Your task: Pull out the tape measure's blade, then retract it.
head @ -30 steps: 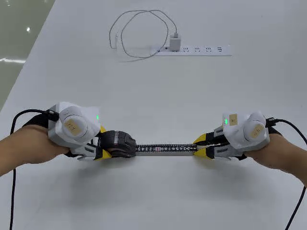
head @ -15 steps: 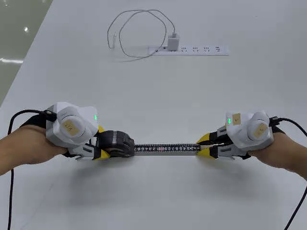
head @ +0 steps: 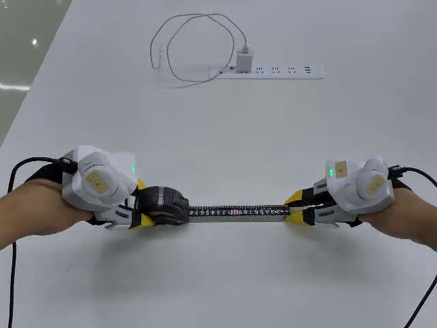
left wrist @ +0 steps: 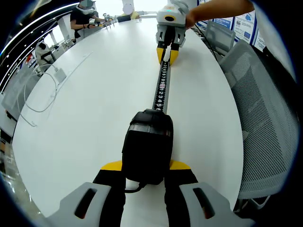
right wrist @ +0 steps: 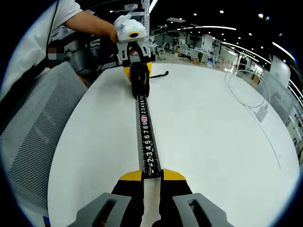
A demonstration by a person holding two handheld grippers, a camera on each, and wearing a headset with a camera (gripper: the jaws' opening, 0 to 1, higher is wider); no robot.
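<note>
- Clamps the black tape measure in the left gripper, yellow-tipped jaws pressed against either side of the case.
- Holds that case low over the white table, at the near left of the head view; touching the surface or just above it, hard to tell.
- Pinches the free end of the blade in the right gripper, jaws nearly together on it.
- Stretches the blade straight between the two grippers, numbered face up.
- Farther back, well apart from both grippers: a white power strip with a charger plugged in.
</note>
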